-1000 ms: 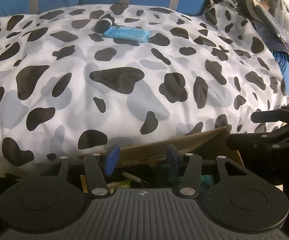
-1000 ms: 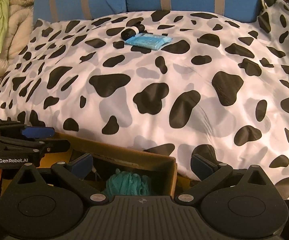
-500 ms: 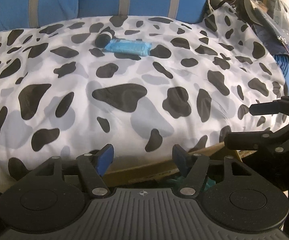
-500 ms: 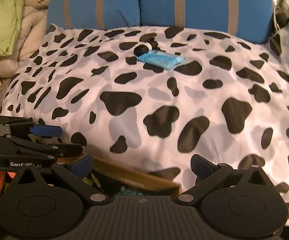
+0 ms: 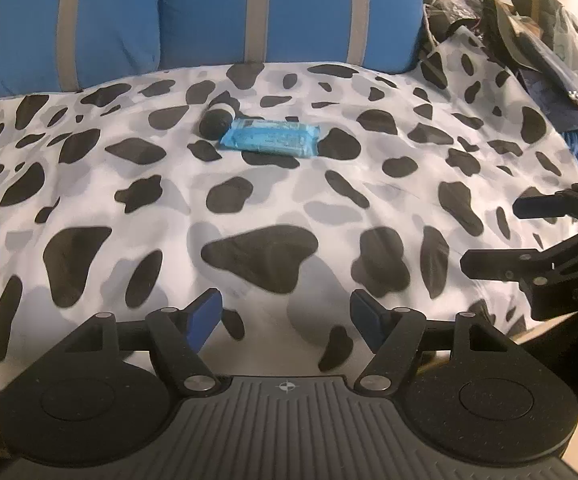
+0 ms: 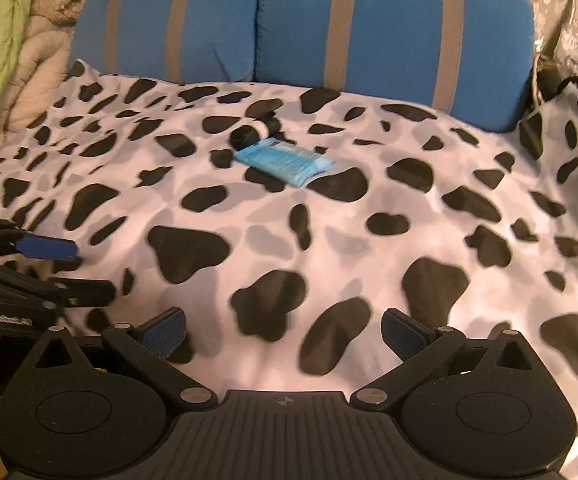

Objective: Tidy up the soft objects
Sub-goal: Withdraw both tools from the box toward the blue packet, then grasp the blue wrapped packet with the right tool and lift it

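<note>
A light blue soft packet [image 5: 269, 140] lies far back on the cow-print bedspread [image 5: 249, 208], touching a dark rolled sock [image 5: 217, 118] at its left end. Both also show in the right wrist view, the packet [image 6: 285, 160] and the sock [image 6: 249, 134]. My left gripper [image 5: 285, 314] is open and empty over the near part of the bed, well short of them. My right gripper [image 6: 283, 332] is open and empty, level with it. Each gripper shows at the edge of the other's view, the right one [image 5: 545, 240] and the left one [image 6: 45, 268].
Two blue pillows with grey stripes [image 5: 209, 20] stand behind the bedspread. A heap of bags and dark items [image 5: 529, 28] lies at the back right. A green and beige blanket pile [image 6: 5, 40] sits at the left.
Both grippers have risen and moved forward over the bed. The cardboard box with the teal item has dropped out of view below them. The packet and sock look nearer.
</note>
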`<action>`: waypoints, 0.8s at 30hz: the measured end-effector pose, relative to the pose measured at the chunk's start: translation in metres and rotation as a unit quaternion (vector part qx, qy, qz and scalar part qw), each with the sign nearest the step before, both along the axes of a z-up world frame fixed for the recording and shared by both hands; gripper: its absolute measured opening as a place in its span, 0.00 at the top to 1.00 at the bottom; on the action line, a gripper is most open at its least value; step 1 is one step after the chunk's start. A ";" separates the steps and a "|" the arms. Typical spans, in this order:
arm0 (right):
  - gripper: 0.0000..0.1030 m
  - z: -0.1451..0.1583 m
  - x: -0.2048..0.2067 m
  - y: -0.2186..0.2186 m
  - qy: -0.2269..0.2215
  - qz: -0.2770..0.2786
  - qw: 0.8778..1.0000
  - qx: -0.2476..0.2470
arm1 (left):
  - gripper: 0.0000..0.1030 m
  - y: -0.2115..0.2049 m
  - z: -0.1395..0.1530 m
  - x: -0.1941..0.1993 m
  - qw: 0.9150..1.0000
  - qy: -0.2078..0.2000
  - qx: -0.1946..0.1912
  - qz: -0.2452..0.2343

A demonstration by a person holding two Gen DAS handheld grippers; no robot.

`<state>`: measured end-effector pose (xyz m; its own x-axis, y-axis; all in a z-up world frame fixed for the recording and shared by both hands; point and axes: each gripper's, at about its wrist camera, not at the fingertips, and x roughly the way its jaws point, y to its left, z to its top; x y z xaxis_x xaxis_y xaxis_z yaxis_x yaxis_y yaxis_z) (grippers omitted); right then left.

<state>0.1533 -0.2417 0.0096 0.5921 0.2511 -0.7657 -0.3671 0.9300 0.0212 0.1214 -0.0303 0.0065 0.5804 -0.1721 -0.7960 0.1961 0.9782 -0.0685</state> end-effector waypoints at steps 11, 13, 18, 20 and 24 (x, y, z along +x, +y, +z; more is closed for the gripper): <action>0.00 -0.013 0.049 -0.001 0.026 0.008 1.000 0.014 | 0.32 -0.002 -0.004 0.037 1.000 -0.003 0.011 -0.020; 0.00 -0.015 0.058 0.002 0.028 0.011 0.999 0.017 | 0.32 -0.002 -0.005 0.045 1.000 -0.005 0.010 -0.021; 0.00 -0.018 0.079 0.004 0.027 0.023 0.999 0.039 | 0.32 0.000 -0.006 0.066 1.000 -0.013 0.013 -0.018; 0.00 -0.019 0.088 0.005 0.027 0.026 0.998 0.050 | 0.32 0.001 -0.006 0.075 1.000 -0.016 0.012 -0.015; 0.00 -0.022 0.106 0.009 0.027 0.030 0.997 0.059 | 0.32 0.004 -0.006 0.094 1.000 -0.022 0.010 -0.004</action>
